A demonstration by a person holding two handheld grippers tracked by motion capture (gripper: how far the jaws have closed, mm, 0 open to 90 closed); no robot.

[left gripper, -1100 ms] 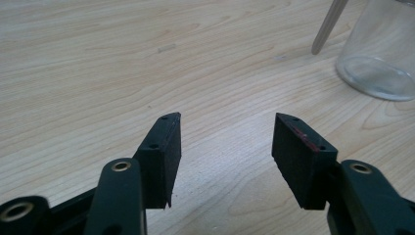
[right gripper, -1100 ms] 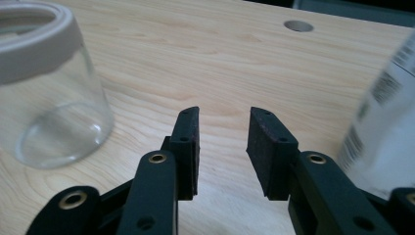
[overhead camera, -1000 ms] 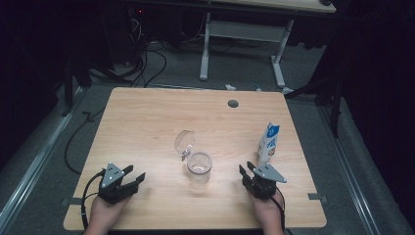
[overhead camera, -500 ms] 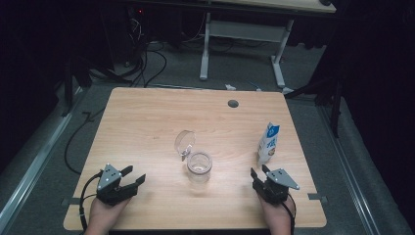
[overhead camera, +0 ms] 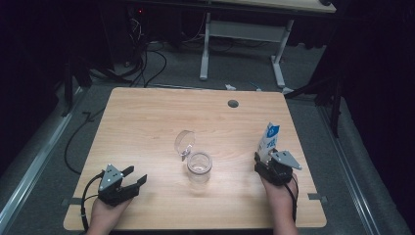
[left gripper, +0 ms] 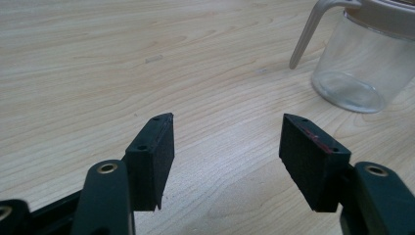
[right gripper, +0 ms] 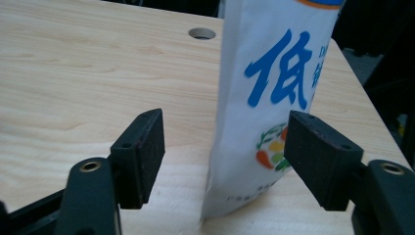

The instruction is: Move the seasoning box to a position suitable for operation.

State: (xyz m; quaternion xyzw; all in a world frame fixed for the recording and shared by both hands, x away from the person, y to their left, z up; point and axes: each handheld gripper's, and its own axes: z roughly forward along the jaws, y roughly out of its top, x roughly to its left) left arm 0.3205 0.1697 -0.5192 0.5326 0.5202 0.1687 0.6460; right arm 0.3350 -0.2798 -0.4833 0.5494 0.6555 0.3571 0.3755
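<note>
Your table [overhead camera: 147, 122] is pale wood with a fine straight grain and one round cable hole [overhead camera: 233, 104] near its far edge. Two things stand on it: a clear, round-bodied plastic cup [overhead camera: 199, 166] near the middle, with a hinged see-through lid [overhead camera: 185, 144] flipped up behind it, and a tall white carton [overhead camera: 268, 141] with blue print, upright near the right edge. Your left gripper [overhead camera: 131, 179] sits at the near left corner, well apart from the cup; its two matte black jaws, blocky with small screw holes, stand apart with bare wood between them. The left gripper view brings out the cup's [left gripper: 362, 68] glossy wall, thick base and a thin curved beige handle [left gripper: 308, 32], which the high view is too small to show. Your right gripper [overhead camera: 261, 164] is just at the foot of the carton. The right gripper view shows its jaws wide apart, with the carton [right gripper: 274, 98] standing between them nearer the right jaw; whether that jaw touches the carton I cannot tell. That view also gives you the carton's smooth, slightly creased paper face, a large blue character and a small coloured emblem low down
</note>
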